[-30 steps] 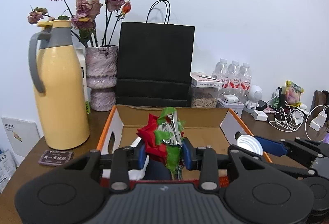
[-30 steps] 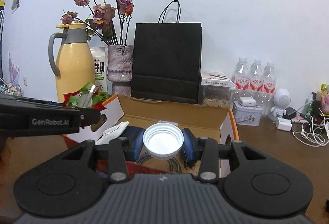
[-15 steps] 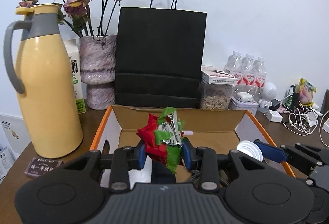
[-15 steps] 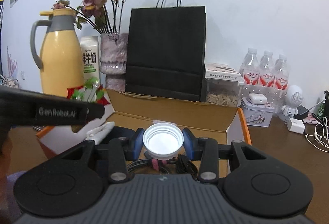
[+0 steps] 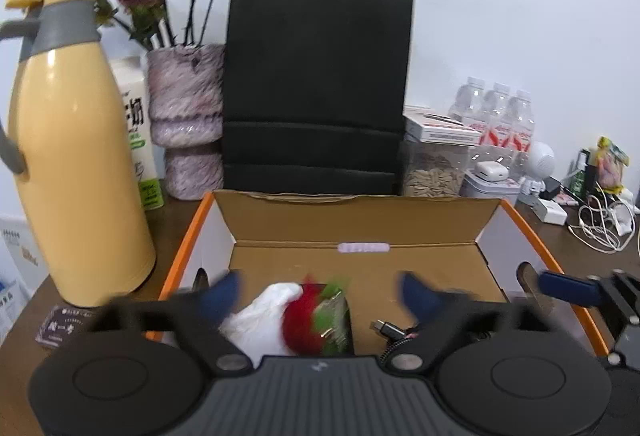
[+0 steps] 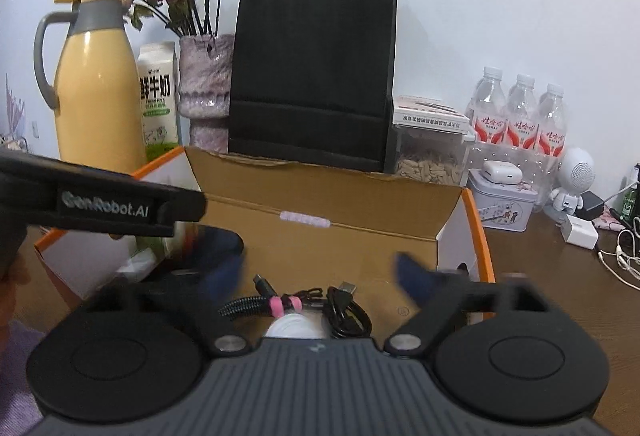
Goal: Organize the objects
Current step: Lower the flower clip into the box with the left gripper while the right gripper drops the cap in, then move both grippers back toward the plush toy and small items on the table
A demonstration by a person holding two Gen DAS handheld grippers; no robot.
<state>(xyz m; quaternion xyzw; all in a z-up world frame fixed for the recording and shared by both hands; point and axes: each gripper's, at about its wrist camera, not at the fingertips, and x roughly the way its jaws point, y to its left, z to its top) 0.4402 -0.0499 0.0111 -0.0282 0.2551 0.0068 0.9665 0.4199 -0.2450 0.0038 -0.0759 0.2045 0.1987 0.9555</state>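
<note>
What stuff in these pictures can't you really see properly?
- White lid, right wrist view: mostly hidden behind the gripper body.
- Red-green wrapper, left wrist view: blurred, print unreadable, lower edge behind the gripper body.
- Both sets of jaws: open, tips smeared by motion blur.
- Thermos, left wrist view: handle cut off by the left edge.
- Box floor, right wrist view: left part hidden by the left gripper.

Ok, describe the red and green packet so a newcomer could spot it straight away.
Find the open cardboard box with orange edges in front of the black bag. Look at its near left floor, between the open left gripper's fingers. The packet lies against a white bag, the only red and green thing there.
</note>
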